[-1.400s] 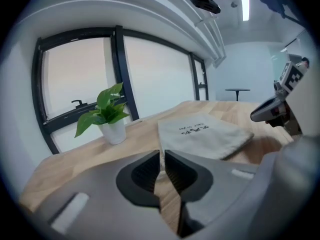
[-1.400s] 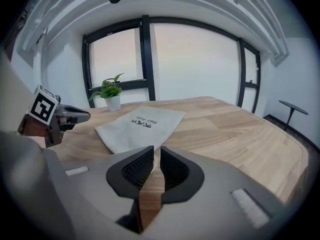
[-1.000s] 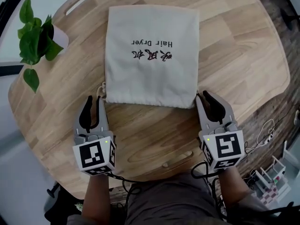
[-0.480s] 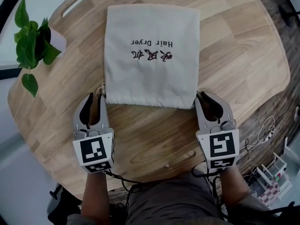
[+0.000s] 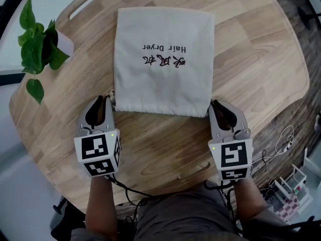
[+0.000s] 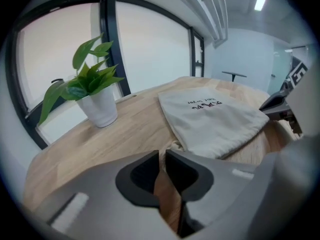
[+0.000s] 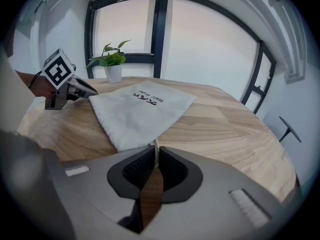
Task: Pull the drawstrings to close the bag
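Beige cloth drawstring bag — its two cords were the tongs' targets. The right gripper had just been closing, and its narrow jaws pinched the thin pale right cord. The left gripper looked nearly shut on the knotted left cord, probably so both could pull outward. The bag lay flat on the round wooden table — mouth toward the person, long axis running away.

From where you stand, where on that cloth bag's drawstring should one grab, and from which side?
Take the drawstring tails sticking out at the two near corners of the bag, coming in from the near side. The bag lies flat with its mouth toward you, leaving those cords exposed.
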